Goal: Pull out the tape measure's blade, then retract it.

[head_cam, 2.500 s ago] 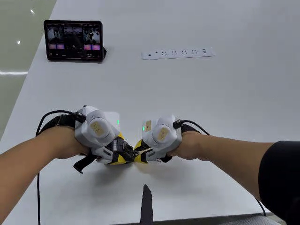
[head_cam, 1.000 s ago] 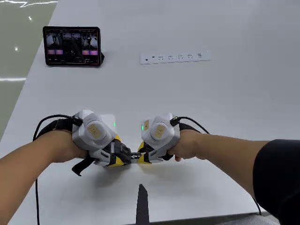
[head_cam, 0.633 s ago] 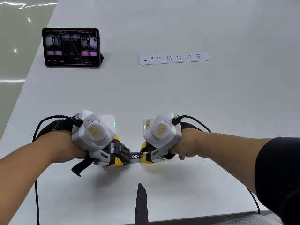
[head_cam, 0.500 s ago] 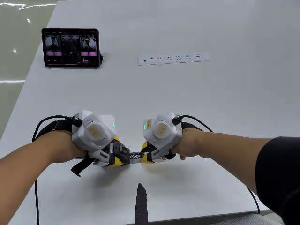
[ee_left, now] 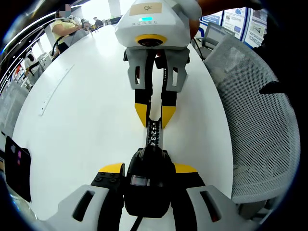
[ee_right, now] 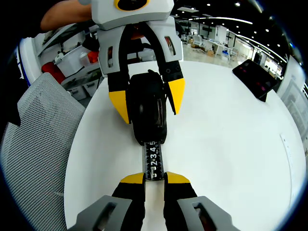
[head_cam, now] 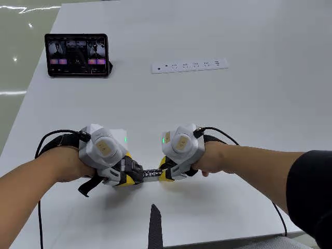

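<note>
Holds the black tape measure (ee_left: 147, 185) in the left gripper (ee_left: 148, 168), jaws closed on its sides, low over the near edge of the bench (head_cam: 233, 104). Pinches the blade (ee_right: 154, 161) at its tip in the right gripper (ee_right: 154, 177), jaws closed on it, just to the right. Draws the two apart: nearly touching a couple of seconds ago, now parted, with a short numbered stretch of blade bared between them. Means the pull-out is begun but barely, with probably much more blade to come before any retracting. Leaves the tablet (head_cam: 78, 54) at far left and the power strip (head_cam: 189, 65) far back, well apart from the work.
</note>
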Tool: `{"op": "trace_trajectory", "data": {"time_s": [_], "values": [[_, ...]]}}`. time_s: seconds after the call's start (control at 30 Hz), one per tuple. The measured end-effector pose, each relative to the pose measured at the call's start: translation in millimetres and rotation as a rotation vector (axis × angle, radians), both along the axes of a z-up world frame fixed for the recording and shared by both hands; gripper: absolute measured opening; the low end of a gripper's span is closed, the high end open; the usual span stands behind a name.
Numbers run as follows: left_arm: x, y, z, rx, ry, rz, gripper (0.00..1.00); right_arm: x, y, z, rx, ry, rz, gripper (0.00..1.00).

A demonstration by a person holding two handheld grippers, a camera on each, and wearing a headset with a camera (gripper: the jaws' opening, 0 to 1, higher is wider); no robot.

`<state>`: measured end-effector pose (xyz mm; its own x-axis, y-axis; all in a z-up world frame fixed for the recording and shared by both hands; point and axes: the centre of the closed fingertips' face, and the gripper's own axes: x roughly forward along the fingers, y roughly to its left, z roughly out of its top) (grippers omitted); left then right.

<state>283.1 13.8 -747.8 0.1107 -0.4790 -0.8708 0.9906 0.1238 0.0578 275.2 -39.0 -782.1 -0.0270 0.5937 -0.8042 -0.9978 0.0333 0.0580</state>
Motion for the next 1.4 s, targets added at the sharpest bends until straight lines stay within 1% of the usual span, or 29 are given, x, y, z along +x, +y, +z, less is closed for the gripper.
{"op": "trace_trajectory", "data": {"time_s": [0.23, 0.43, 1.03, 1.4], "values": [[0.6, 0.3, -0.2, 0.001, 0.000, 0.000, 0.32, -0.4, -3.4, 1.0, -0.002, 0.004, -0.005, 0.10], [1.0, 0.2, -0.8, 0.005, -0.002, -0.016, 0.32, -0.7, -6.5, 1.3, -0.006, 0.004, -0.006, 0.10], [1.2, -0.5, -1.4, 0.011, -0.003, -0.012, 0.32, -0.3, -15.7, 1.2, -0.007, 0.004, -0.016, 0.10], [0.9, -1.0, -1.4, 0.011, -0.009, -0.015, 0.32, -0.5, -21.8, 0.7, -0.017, 0.005, -0.014, 0.10]]}}
